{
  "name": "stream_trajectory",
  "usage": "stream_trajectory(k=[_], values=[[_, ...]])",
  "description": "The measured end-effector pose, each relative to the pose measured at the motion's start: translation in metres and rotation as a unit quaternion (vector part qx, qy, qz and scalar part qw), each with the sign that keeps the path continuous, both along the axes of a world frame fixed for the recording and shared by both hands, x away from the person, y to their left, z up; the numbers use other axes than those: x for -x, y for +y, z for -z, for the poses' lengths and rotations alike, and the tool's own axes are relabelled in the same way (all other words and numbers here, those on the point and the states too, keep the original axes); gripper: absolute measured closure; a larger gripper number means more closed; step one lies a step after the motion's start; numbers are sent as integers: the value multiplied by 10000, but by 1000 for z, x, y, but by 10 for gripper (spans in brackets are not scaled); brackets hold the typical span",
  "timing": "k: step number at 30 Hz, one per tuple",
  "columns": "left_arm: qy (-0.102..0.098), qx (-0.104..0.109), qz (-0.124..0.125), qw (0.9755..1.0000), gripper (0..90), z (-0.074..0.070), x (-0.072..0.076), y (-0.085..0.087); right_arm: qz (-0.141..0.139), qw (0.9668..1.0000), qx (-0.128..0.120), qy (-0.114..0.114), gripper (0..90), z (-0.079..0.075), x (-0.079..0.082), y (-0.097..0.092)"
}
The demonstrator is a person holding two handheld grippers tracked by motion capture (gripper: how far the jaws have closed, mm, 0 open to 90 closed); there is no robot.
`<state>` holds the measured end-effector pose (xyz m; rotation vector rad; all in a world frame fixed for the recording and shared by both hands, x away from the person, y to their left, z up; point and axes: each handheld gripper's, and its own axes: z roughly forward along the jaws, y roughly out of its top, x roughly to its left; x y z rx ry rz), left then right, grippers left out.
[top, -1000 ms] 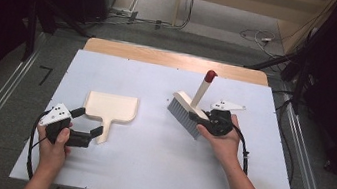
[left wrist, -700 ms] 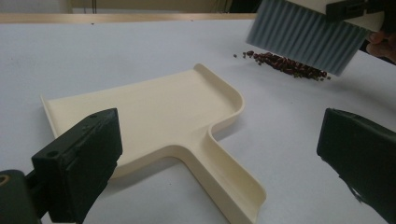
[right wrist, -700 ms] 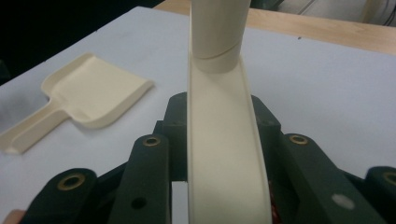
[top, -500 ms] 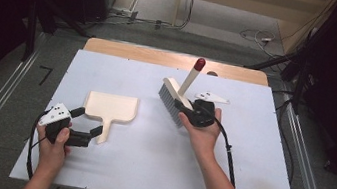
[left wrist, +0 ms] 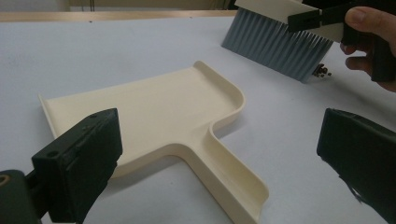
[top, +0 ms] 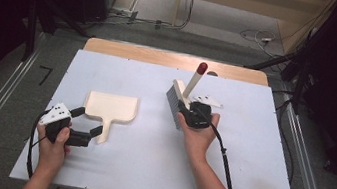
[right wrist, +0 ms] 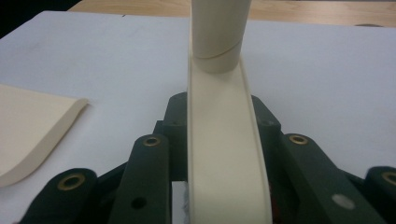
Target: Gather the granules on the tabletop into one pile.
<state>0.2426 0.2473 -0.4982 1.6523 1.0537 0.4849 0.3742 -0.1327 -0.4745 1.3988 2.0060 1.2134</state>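
- High view: my right gripper [top: 188, 113] is clamped on the head of the brush [top: 175, 104], right of the table's middle and nearer its far edge than its near one
- The brush's grey bristles point down at the white table [top: 254, 183], and its cream handle with the red tip [top: 202, 68] slants up toward the far edge
- My right hand [top: 197, 131] wraps the gripper body from the near side, with the cable trailing back along my forearm
- The cream dustpan [top: 110, 107] lies flat left of the middle, its wide mouth toward the far edge and its short handle pointing at the near edge
- My left gripper [top: 88, 124] sits near the near-left corner, jaws wide apart and holding nothing, their tips just beside the dustpan's handle
- Left gripper view: my two black jaws stand wide open with the dustpan [left wrist: 154, 116] between and beyond them, its handle [left wrist: 233, 182] running toward me; neither pad touches it
- Farther off, the brush's bristles [left wrist: 275, 42] come down to the table, and a few small dark crumbs [left wrist: 322, 71] lie just beside their end
- Right gripper view: my jaws are closed on the brush's cream back [right wrist: 224, 154] on both sides, its round handle rising straight ahead
- One rounded corner of the dustpan [right wrist: 32, 135] lies on the table at the left
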Motion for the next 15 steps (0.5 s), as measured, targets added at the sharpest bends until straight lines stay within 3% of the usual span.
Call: stream_trajectory(k=[15], values=[[3,11,29,10000,6,0,-1,-2,359,9993,-6,-69,655,1,14,-36]])
